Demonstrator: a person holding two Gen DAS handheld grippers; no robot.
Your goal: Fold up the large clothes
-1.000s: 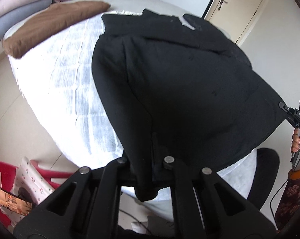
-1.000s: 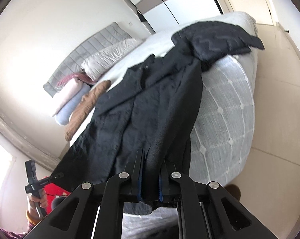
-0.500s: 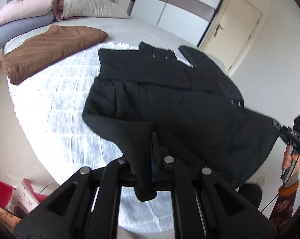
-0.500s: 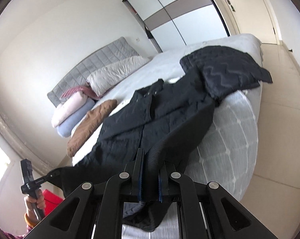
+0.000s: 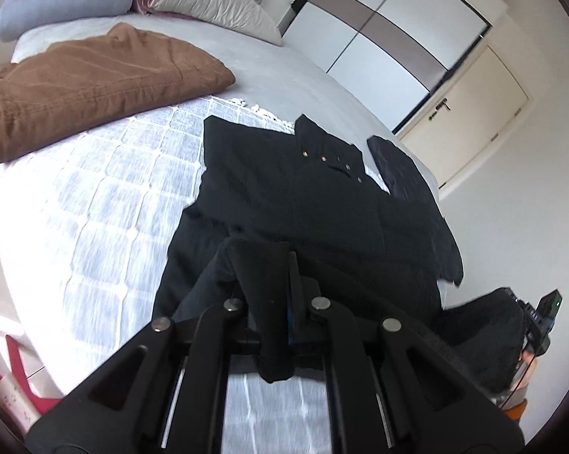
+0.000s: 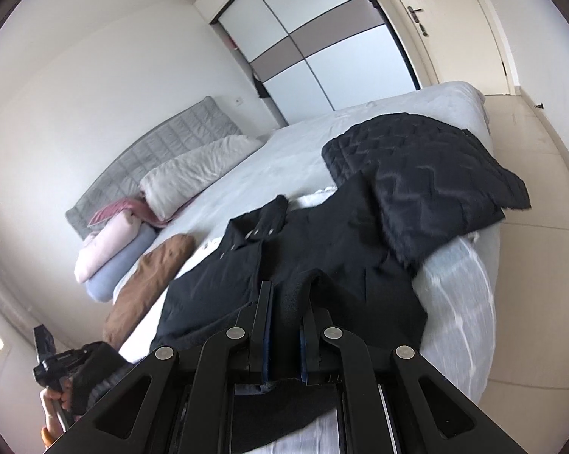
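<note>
A large black coat [image 5: 303, 196] lies spread on the bed, collar and snap buttons at the far end. My left gripper [image 5: 280, 265] is shut on one corner of its hem, with the fabric bunched between the jaws and lifted over the coat's lower half. In the right wrist view the same coat [image 6: 303, 242] stretches ahead, and my right gripper [image 6: 284, 291] is shut on the other hem corner. Each view shows the other gripper held in a hand at the frame's edge: the right gripper [image 5: 534, 321] and the left gripper [image 6: 53, 367], with the hem hanging between them.
A black quilted jacket [image 6: 428, 174] overlaps the coat's far right side. A folded brown garment [image 5: 95, 87] lies to the left, with stacked pink and blue blankets [image 6: 106, 249] and a pillow [image 6: 193, 174] by the headboard. Bare quilted mattress [image 5: 87, 227] lies left of the coat.
Both grippers have risen and moved forward over the bed, carrying the hem towards the collar. The coat's lower part no longer hangs off the bed edge.
</note>
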